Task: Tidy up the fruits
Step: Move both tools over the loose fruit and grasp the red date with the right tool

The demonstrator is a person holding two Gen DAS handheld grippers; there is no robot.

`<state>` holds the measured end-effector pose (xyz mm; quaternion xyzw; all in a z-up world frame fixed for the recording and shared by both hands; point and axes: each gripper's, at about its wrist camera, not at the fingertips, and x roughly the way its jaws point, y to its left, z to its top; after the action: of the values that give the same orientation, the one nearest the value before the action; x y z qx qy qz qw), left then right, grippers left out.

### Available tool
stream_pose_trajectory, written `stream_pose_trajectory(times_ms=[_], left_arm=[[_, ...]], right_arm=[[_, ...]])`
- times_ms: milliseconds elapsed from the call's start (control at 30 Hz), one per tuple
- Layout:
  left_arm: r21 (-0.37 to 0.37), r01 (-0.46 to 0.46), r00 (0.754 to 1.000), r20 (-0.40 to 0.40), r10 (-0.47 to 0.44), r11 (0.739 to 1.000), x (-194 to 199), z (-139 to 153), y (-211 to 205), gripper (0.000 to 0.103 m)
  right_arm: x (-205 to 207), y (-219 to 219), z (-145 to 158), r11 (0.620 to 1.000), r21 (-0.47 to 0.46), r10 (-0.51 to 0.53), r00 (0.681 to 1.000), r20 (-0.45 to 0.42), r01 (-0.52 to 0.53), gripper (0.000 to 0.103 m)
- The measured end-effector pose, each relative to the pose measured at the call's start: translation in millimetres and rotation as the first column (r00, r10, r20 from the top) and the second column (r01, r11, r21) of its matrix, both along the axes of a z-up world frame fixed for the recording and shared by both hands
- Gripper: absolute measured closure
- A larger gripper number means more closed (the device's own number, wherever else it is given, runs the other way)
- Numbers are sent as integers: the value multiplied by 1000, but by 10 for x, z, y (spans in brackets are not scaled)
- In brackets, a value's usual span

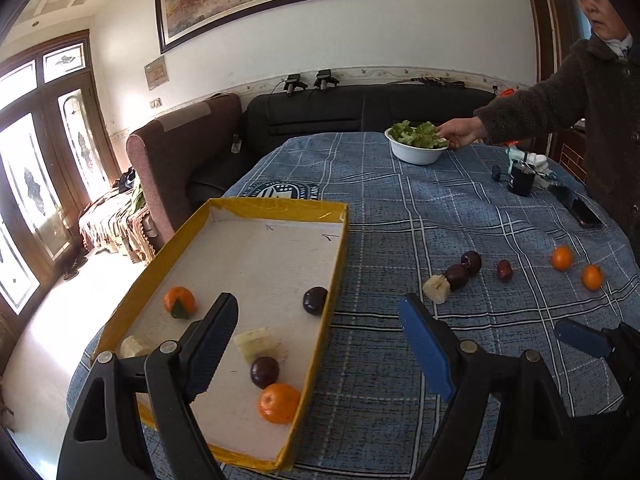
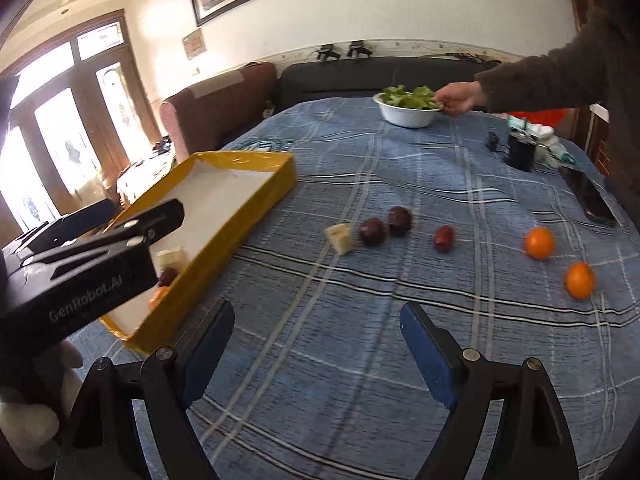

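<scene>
Presently, stock stands as follows, roughly half sorted by my reckoning.

In the yellow tray (image 1: 140, 276): two oranges — one near the far-left side with a green leaf (image 1: 179, 301), one at the near end (image 1: 279, 403); two dark plums (image 1: 315, 300) (image 1: 264, 372); a pale cut chunk (image 1: 256, 344) mid-tray; another pale piece (image 1: 134, 346) at the near-left wall, partly hidden behind the tongs.

Loose on the blue plaid tablecloth (image 2: 340, 360), right of the tray: one pale chunk (image 2: 339, 238), touching or just beside a dark plum (image 2: 372, 232); a second plum (image 2: 400, 220) close behind; a smaller reddish fruit (image 2: 444, 238) apart to the right; two oranges (image 2: 540, 243) (image 2: 579, 280) farther right, near the table edge. Six pieces left to move, as far as can be seen.

Tongs: left gripper (image 1: 320, 344) spread wide, nothing between its fingers, hovering over the tray's near end and right wall. Right gripper (image 2: 316, 350) likewise wide and empty, over bare cloth short of the loose fruit.

Not part of the lot: white bowl of greens (image 2: 408, 116) at the far side, with another person's hand (image 2: 458, 98) at its rim; dark cup (image 2: 521, 154); phone (image 2: 592, 200).
</scene>
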<state>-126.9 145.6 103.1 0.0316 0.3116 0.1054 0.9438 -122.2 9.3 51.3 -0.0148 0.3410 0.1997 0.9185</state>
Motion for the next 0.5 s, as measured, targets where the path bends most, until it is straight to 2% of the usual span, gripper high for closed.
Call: stream_pose_trajectory(times_ms=[333,500], left_arm=[[9,97,994,-50,-96,995,224,-106,-437,21],[5,121,989,-83,-121,993,387,-201,-579,21]], right_arm=[[184,-560,31,992,-23,-127,992,3,127,14],[281,-719,31,988,-32,-151,989,0,151,14]])
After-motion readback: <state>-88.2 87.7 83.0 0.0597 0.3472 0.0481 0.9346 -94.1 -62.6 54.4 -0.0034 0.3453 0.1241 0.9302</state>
